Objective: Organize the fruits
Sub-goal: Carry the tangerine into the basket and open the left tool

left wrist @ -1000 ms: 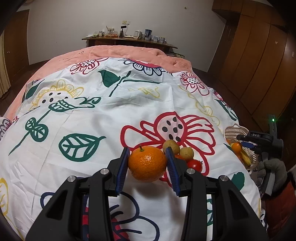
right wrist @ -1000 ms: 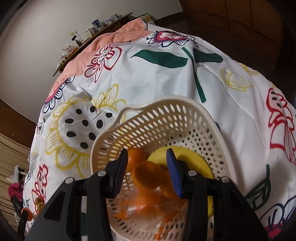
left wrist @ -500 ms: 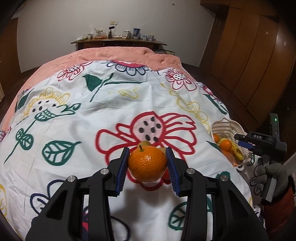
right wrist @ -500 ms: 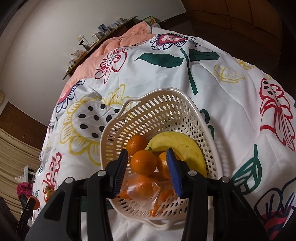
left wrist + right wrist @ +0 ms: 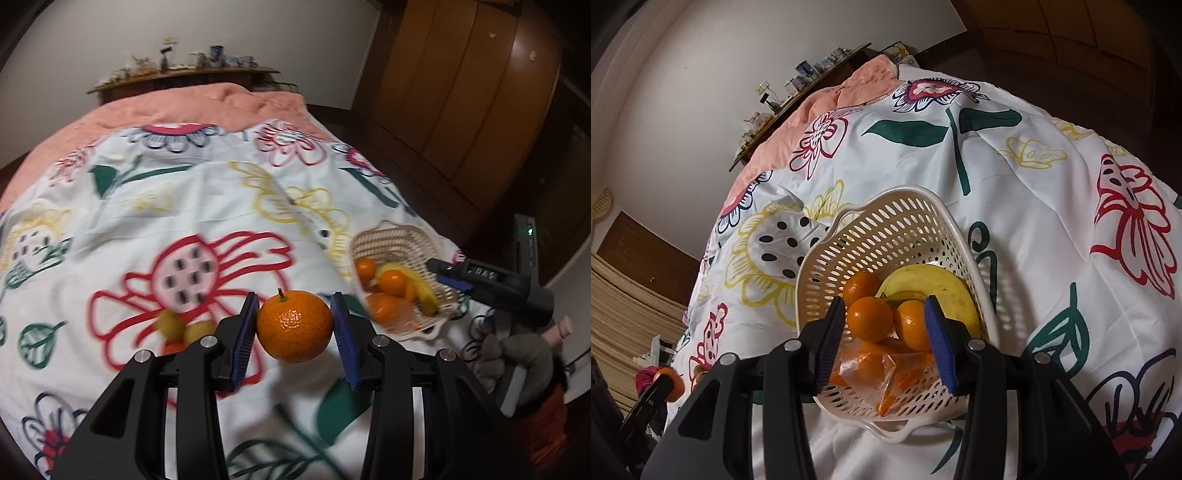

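Orange (image 5: pixel 294 325) is clamped in my left gripper (image 5: pixel 294 326), so I'd drift toward the basket (image 5: pixel 397 236) at 2 o'clock, right gripper (image 5: pixel 884 325) apart, empty.

Dim, warm indoor light. The left wrist view is motion-blurred across the floral bedspread (image 5: pixel 207 206), though the held orange (image 5: pixel 294 325) stays sharp with a small glare spot. Fisheye bending darkens corners around the bedspread.
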The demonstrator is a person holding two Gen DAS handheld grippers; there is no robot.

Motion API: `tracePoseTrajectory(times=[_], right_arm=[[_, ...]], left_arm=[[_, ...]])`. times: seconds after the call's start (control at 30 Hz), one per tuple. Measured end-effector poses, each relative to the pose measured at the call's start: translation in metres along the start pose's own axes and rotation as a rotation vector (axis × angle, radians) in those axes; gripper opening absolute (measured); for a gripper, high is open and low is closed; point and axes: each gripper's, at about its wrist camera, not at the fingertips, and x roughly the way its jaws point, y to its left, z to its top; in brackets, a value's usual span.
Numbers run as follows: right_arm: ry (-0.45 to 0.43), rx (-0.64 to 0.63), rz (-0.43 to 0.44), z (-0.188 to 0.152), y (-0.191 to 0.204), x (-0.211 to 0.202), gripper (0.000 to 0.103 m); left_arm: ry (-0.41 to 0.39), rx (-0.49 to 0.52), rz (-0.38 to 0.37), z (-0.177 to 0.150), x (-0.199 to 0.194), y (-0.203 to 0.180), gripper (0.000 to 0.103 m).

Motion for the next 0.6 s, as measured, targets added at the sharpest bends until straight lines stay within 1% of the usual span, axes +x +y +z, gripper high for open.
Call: tracePoseTrajectory(times=[0.07,0.27,0.47,0.6], right_arm=[[-0.005,0.007,0.008,0.000,-0.003,-0.002,0.045],[-0.024,0.015,0.016,0.001,-0.012,-0.008,0.045],[-0.030,0.009,0.028,-0.001,-0.014,-0.010,0.045],[-0.033,-0.005,0.032,-0.002,-0.011,-0.010,0.045]], left_arm=[[0.018,0.005,-0.028,0.008,0.011,-0.010,0.041],[0.062,0.018,-0.075,0.025,0.041,-0.037,0.041],[0.090,0.059,-0.092,0.033,0.070,-0.066,0.041],[0.101,0.078,-0.096,0.035,0.080,-0.078,0.041]])
